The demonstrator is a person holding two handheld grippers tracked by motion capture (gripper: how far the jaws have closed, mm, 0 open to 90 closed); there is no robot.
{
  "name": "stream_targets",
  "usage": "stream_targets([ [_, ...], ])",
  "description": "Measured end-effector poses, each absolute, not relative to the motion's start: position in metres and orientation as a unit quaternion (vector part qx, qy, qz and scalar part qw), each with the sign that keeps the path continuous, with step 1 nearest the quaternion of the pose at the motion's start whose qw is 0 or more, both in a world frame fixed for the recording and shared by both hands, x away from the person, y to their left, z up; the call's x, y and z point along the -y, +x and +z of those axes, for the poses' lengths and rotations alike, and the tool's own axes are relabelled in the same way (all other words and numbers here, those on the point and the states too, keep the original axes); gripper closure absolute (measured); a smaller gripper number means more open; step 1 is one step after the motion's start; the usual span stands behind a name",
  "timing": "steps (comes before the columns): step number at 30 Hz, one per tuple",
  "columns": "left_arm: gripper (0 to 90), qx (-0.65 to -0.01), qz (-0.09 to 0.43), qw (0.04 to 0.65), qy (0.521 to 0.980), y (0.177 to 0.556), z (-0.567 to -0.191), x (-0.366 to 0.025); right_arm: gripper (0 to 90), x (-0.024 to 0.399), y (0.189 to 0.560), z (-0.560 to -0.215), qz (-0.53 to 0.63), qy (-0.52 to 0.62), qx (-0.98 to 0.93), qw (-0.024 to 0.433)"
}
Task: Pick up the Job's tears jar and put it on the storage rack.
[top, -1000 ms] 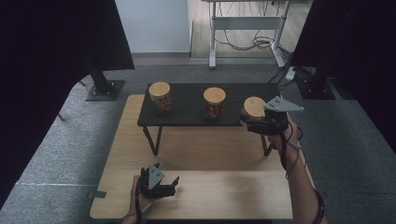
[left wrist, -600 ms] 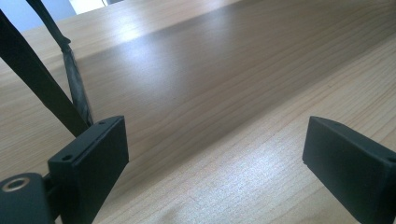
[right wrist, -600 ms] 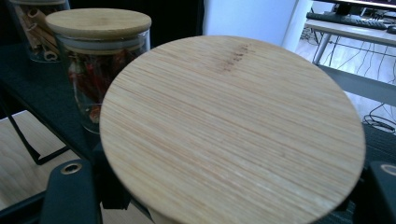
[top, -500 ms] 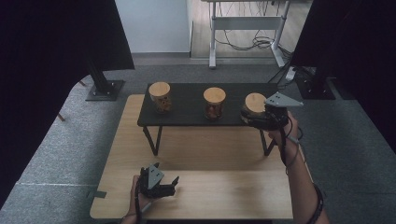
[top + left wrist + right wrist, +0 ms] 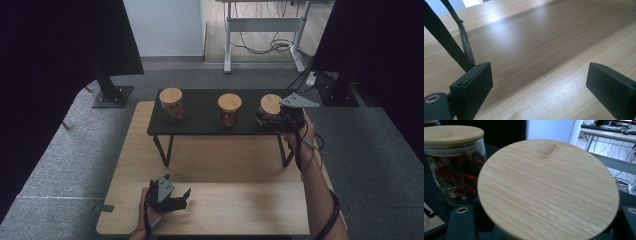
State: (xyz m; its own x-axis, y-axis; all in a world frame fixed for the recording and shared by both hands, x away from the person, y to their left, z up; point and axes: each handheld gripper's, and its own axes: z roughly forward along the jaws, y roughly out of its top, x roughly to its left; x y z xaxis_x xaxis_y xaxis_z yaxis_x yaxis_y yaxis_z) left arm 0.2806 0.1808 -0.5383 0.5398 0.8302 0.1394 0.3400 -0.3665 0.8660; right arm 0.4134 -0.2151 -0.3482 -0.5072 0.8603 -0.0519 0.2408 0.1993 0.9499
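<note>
Grey carpet and dark curtains surround a pale wooden counter (image 5: 240, 165) carrying a low black shelf (image 5: 200, 107) with three lidded jars. Right gripper (image 5: 280, 119): jaws clamped on the right-hand jar (image 5: 270, 107), low under its wooden lid (image 5: 549, 190), at the shelf's right end, presumably to keep the lid clear. Left gripper (image 5: 172, 199): jaws open and empty, resting near the counter's front edge.

The high view is dim and soft, its left and right sides sunk in black. Daylight from the far room puts glare on the wooden table (image 5: 564, 32) in the left gripper view. The near lid (image 5: 549, 190) looks slightly blurred in the right gripper view.
</note>
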Motion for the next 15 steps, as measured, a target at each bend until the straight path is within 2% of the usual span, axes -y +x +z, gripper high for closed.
stream_targets([
  [15, 6.4, -0.376, 0.292, 0.415, 0.775, 0.2800, -0.5395, -0.1783, 22.7, 0.2071, 0.4223, -0.3527, 0.481, 0.412, -0.697, 0.336],
])
